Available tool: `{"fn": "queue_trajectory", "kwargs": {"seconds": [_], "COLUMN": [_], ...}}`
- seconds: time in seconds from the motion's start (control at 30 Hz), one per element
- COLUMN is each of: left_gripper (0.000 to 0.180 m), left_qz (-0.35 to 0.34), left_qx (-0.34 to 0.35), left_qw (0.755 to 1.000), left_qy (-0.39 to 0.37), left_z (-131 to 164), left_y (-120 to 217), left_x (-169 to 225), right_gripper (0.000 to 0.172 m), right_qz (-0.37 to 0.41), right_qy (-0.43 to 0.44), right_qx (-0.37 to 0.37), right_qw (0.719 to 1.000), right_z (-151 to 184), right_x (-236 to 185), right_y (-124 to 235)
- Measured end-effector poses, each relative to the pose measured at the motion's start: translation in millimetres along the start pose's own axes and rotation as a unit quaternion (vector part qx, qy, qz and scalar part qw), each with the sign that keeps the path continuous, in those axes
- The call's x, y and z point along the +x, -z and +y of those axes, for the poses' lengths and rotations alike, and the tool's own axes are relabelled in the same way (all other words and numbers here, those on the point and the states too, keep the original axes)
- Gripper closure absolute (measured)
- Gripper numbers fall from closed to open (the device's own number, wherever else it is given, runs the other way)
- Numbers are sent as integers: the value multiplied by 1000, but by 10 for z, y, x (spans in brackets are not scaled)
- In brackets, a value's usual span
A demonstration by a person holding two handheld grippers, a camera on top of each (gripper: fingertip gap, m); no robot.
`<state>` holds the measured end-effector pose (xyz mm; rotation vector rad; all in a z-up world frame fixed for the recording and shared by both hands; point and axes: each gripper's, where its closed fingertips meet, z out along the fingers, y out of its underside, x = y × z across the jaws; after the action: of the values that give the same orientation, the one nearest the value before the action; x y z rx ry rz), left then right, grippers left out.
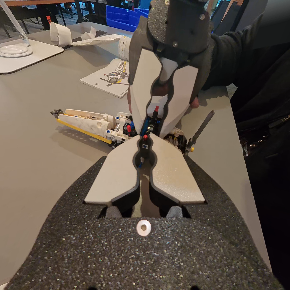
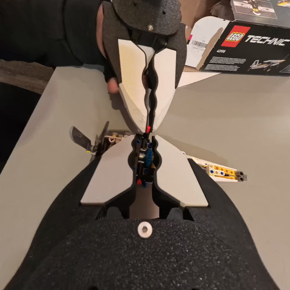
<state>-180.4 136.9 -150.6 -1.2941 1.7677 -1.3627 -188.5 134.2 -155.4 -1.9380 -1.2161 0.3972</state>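
A white, yellow and black brick-built plane model (image 1: 87, 124) lies on the grey table (image 1: 47, 157). Its grey propeller (image 1: 204, 124) is at the right. My left gripper (image 1: 145, 136) is shut on a small red pin (image 1: 145, 137) that sticks out of a black part of the model's middle. The right wrist view also shows the pin (image 2: 148, 128) pinched in the left gripper's tips (image 2: 147, 130). My right gripper (image 2: 144, 137) reaches in from the opposite side. It is shut on the model's black gear block (image 2: 142, 157), beside a blue gear (image 2: 149, 157). The left wrist view shows the right gripper (image 1: 150, 134) straddling that block.
An open instruction booklet (image 1: 109, 78), crumpled white paper (image 1: 62, 34) and a white lamp base (image 1: 23, 55) lie beyond the model. Blue bins (image 1: 124, 17) stand behind. A black toy box (image 2: 251, 47) sits at the table's far side. The table edge (image 1: 235, 125) and a person in black are close. Less than 4 cm separates the two grippers' tips.
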Motion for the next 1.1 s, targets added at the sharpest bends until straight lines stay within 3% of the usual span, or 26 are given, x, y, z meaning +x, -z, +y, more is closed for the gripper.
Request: {"fn": "queue_trajectory", "kwargs": {"seconds": [0.17, 0.57, 0.9, 1.1], "left_gripper": [174, 174, 174, 174], "left_qz": [-6, -6, -7, -8], "left_qx": [-1, 2, 5, 6], "left_qw": [1000, 1000, 1000, 1000], "left_qy": [-3, -6, 0, 5], "left_z": [4, 0, -4, -3], "left_y": [12, 0, -5, 2], "left_x": [-5, 7, -3, -2], "right_gripper": [166, 172, 171, 154], "right_qz": [26, 47, 33, 19], "right_qy": [1, 9, 19, 10], "right_qx": [-11, -27, -35, -35], "right_qw": [1000, 998, 999, 999], "right_z": [7, 33, 44, 17], "right_x": [29, 33, 44, 0], "right_y": [-1, 15, 95, 51]}}
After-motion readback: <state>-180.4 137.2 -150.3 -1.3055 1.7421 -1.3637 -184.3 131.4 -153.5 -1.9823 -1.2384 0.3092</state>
